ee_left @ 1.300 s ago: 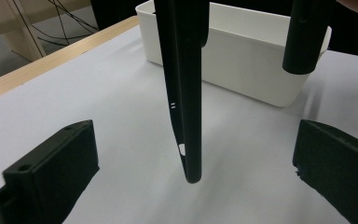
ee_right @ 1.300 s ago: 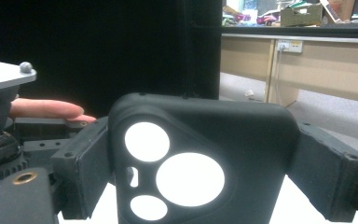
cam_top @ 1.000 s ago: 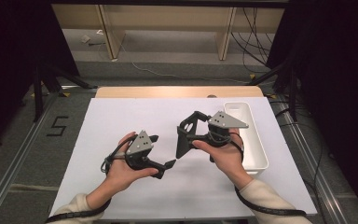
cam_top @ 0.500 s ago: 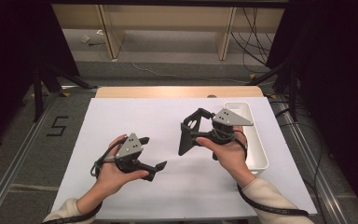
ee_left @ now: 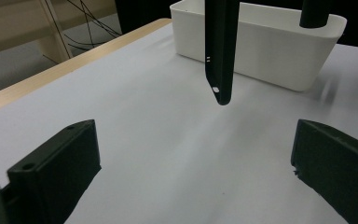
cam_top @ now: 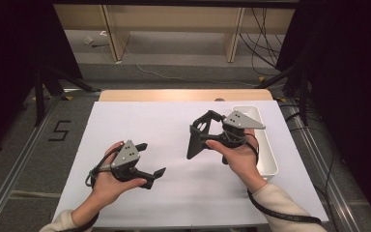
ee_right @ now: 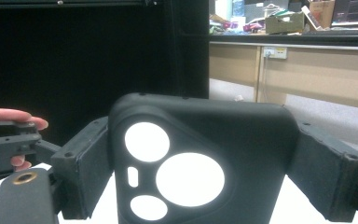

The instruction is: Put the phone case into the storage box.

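A black phone case [cam_top: 193,144] with round camera cut-outs hangs upright above the white table top [cam_top: 140,121], right of centre. My right gripper [cam_top: 206,130] is shut on it, and the right gripper view has a pad pressed on each side of the case [ee_right: 200,163]. My left gripper [cam_top: 152,158] is held low over the table's near left part, jaws wide open and empty. In the left gripper view its jaws [ee_left: 196,172] point toward the case's lower edge [ee_left: 221,51], which hangs farther off.
A white rectangular bin [cam_top: 264,145] stands along the table's right edge, behind the case in the left gripper view [ee_left: 270,51]. A wooden strip [cam_top: 183,94] edges the far side. Dark frames and cables stand beyond the table.
My left hand has carried its open gripper leftward, away from the right hand. The right gripper with the case has stayed almost in place.
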`<state>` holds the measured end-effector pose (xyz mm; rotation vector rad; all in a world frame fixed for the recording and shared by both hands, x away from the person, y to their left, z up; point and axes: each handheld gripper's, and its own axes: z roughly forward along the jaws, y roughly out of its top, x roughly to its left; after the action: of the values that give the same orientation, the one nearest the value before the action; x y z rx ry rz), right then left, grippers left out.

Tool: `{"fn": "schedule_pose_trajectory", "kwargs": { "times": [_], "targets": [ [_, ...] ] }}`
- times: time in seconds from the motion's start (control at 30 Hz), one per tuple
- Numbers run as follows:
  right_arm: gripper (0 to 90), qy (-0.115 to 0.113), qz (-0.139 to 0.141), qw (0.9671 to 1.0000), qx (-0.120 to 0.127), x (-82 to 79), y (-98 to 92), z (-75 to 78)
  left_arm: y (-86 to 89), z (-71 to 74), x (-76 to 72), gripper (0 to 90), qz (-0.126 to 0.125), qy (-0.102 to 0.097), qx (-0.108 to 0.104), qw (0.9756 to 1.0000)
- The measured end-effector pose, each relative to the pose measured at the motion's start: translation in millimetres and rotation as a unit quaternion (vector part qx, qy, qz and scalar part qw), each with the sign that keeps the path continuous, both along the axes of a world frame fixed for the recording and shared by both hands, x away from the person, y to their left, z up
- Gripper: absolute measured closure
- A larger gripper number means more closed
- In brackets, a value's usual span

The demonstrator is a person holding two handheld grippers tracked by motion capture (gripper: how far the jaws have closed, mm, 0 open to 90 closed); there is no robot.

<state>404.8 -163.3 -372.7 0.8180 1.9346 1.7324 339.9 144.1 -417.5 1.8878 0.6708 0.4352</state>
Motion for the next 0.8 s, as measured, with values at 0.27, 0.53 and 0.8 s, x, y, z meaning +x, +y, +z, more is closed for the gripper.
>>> {"fn": "schedule_pose_trajectory", "kwargs": {
  "times": [0.27,0.53,0.8],
  "targets": [
    [15.3,-0.002,-0.007,1.0,0.003,1.9,-4.1,2.0,5.5,-2.3,-2.7,1.0,0.003,0.003,0.002,1.0],
    [15.3,0.001,-0.011,0.9999,0.004,3.4,-7.8,3.7,7.8,-4.4,-4.0,1.1,0.005,0.005,0.0,1.0],
    [15.3,-0.003,-0.017,0.9998,0.003,5.4,-11.0,4.8,6.8,-6.3,-3.3,1.1,0.003,0.005,0.004,1.0]
  ]
}}
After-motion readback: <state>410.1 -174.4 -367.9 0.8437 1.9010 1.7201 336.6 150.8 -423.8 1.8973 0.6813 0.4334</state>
